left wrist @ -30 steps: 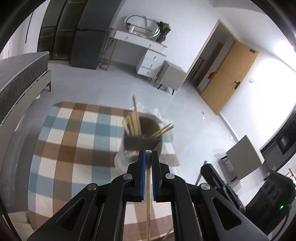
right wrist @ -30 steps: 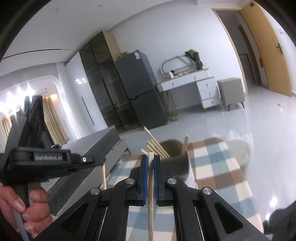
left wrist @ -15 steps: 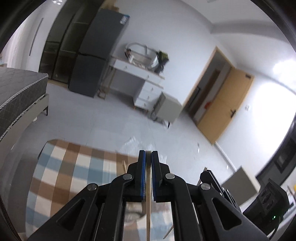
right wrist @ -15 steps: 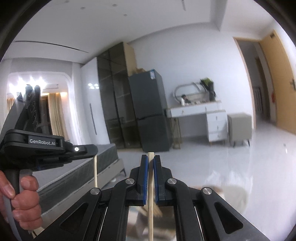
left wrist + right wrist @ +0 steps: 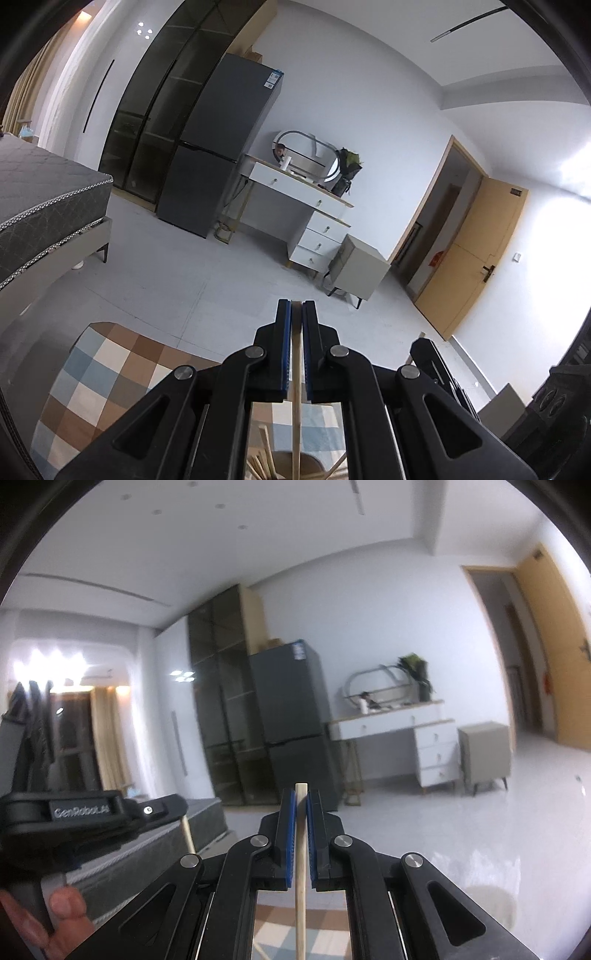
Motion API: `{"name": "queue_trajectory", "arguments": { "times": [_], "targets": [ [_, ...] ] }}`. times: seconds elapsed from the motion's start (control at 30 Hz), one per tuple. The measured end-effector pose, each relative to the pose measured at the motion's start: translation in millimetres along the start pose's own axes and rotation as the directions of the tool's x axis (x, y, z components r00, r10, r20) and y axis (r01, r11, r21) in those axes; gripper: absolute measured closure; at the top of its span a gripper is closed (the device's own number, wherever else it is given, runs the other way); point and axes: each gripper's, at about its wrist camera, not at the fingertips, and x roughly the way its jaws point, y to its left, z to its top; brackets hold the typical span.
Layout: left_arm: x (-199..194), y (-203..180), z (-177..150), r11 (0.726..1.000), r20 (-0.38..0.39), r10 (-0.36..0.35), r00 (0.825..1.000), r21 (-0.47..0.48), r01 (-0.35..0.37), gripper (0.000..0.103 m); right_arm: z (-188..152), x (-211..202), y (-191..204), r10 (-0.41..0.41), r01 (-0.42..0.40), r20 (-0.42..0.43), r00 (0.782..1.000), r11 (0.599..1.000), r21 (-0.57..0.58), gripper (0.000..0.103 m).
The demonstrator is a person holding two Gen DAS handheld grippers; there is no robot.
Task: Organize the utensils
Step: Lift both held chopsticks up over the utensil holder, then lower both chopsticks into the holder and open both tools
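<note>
Right chopstick: a pale wooden chopstick (image 5: 300,867) stands upright between the blue pads of the black right gripper (image 5: 301,812), its square tip just above the fingertips.
Right gripper: clamped together on that chopstick, pointing level across the room.
Left chopstick: a second light wooden chopstick (image 5: 296,406) runs between the blue pads of the black left gripper (image 5: 296,325), its shaft going down past the near edge of view.
Left gripper: clamped on the second chopstick, tilted slightly downward; in the right wrist view its black body appears at the left, held by a person's hand (image 5: 55,919).
Other utensils: several wooden sticks (image 5: 264,461) show at the near edge under the left gripper; what holds them cannot be made out.
Surface: a checked cloth of brown, blue and cream squares (image 5: 96,380) lies below both grippers.
Far room: a dark grey fridge (image 5: 221,147), a white dressing desk with an oval mirror (image 5: 295,192), a grey mattress bed (image 5: 44,199) at the left, an orange-brown door (image 5: 476,254) at the right.
</note>
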Motion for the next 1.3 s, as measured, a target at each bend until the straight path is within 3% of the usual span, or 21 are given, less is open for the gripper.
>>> {"name": "queue_trajectory", "arguments": {
  "times": [0.2,0.37,0.73,0.93,1.3],
  "targets": [
    [18.0,10.5,-13.1,0.999,-0.009,0.036,0.999,-0.026,-0.036,0.102,-23.6,3.9,-20.1,-0.120,0.118,0.020,0.993,0.988,0.096,0.098],
    [26.0,10.7,-21.1,0.999,-0.021,0.041,0.999,-0.013,-0.041,0.102,-31.3,9.0,-30.7,-0.155,0.151,0.029,0.988,0.982,0.116,0.098],
    [15.1,-8.1,-35.5,0.995,-0.028,0.009,1.000,0.098,-0.006,0.102,-43.6,-5.8,-24.0,-0.142,0.141,0.004,0.990,0.989,0.047,0.097],
    [7.4,-10.1,-32.9,0.994,-0.063,0.005,0.998,0.111,0.003,0.102,-43.7,-19.1,-25.9,-0.126,0.128,-0.042,0.991,0.991,0.028,0.097],
    [-6.7,-23.4,-47.5,0.973,-0.191,-0.022,0.981,0.221,0.065,0.102,-46.4,-37.0,-18.4,-0.032,0.028,-0.168,0.985,0.999,-0.021,0.100]
  ]
}}
